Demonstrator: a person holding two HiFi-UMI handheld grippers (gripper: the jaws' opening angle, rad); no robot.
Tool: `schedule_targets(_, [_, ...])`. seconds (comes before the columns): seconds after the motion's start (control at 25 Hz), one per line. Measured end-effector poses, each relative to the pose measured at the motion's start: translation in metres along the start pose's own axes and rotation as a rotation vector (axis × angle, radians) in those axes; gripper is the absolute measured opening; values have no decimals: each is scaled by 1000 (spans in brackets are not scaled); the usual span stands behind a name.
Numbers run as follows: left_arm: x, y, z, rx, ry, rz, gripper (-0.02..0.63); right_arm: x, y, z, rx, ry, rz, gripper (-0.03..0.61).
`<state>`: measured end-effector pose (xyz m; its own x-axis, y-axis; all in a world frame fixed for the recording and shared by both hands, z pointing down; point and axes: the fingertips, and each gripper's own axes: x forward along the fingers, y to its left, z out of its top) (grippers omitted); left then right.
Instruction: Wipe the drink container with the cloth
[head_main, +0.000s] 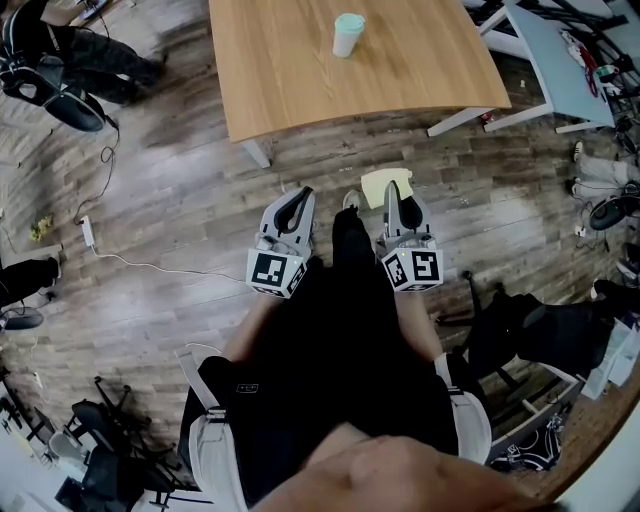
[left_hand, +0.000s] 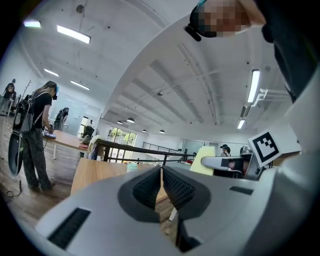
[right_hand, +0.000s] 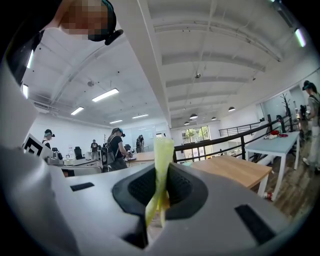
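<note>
Head view: the cup (head_main: 348, 35) stands upright on the table (head_main: 300, 80), well apart from both grippers, which are held low in front of the person, above the floor (head_main: 170, 200).

The right gripper (head_main: 395, 196) pinches the cloth (head_main: 380, 186). The right gripper view confirms this: the jaws are closed on a folded yellow strip, and most of it stands free above them.

The left gripper (head_main: 299, 200) has its jaws pressed together with nothing between them, as the left gripper view shows.

Assessment: wiping has not begun; the step in hand is the approach to the table.

Recommendation:
- Spread the left jaws and steady the cup low on its wall before contact.
- Lay the free flap of cloth flat on the cup.
- Wipe with light pressure, since the cup looks light and may tip.
</note>
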<state>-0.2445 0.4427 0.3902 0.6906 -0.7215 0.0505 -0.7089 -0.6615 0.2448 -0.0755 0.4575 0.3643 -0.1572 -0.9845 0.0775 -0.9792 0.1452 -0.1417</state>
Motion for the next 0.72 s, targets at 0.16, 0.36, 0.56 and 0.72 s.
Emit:
schedule_targets(0.16, [9, -1, 2, 7, 4, -5, 31, 8, -4, 2, 1, -4, 7, 43])
schedule_targets(0.36, [48, 7, 0, -1, 13, -1, 31, 41, -28, 3, 2, -3, 18, 43])
schedule_targets(0.56, [95, 17, 3, 7, 20, 2, 31, 79, -58, 6, 21, 0, 35, 43])
schedule_targets(0.72, [142, 22, 5, -8, 28, 0, 31, 113, -87, 11, 23, 5, 53, 43])
